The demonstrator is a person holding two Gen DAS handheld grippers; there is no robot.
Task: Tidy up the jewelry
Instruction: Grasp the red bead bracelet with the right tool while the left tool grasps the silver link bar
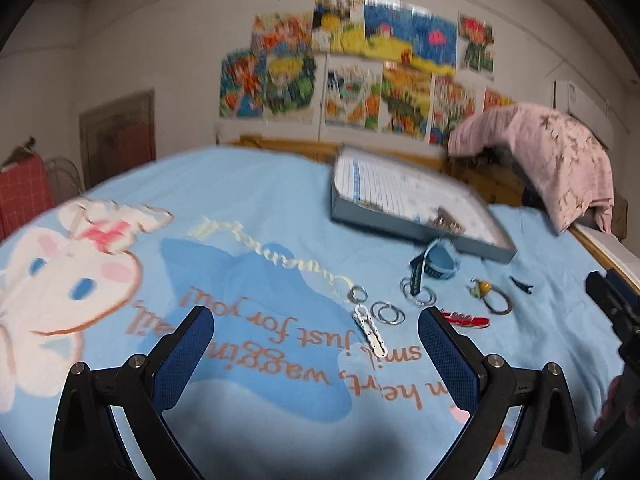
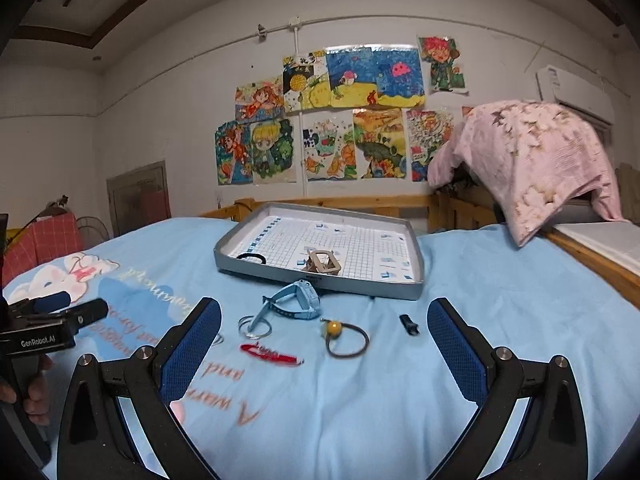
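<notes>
While both tongs, the left gripper (image 1: 316, 344) and right gripper (image 2: 324, 334), hover wide open and empty over a soft blue blanket (image 2: 500, 300), a shiny red hair clip (image 2: 272, 353) lies between the right fingers. Beyond: metal rings (image 2: 255, 327), an elastic hair tie (image 2: 347, 337), a plastic blue watch (image 2: 296, 304), then a shallow grey tray (image 2: 320, 280).

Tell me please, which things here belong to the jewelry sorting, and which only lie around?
Belong to the job:
- grey tray
- blue watch
- red hair clip
- hair tie with yellow bead
- silver rings
- white clip
- small black clip

Only lying around:
- pink cloth
- wall drawings
- blue bedsheet
</notes>
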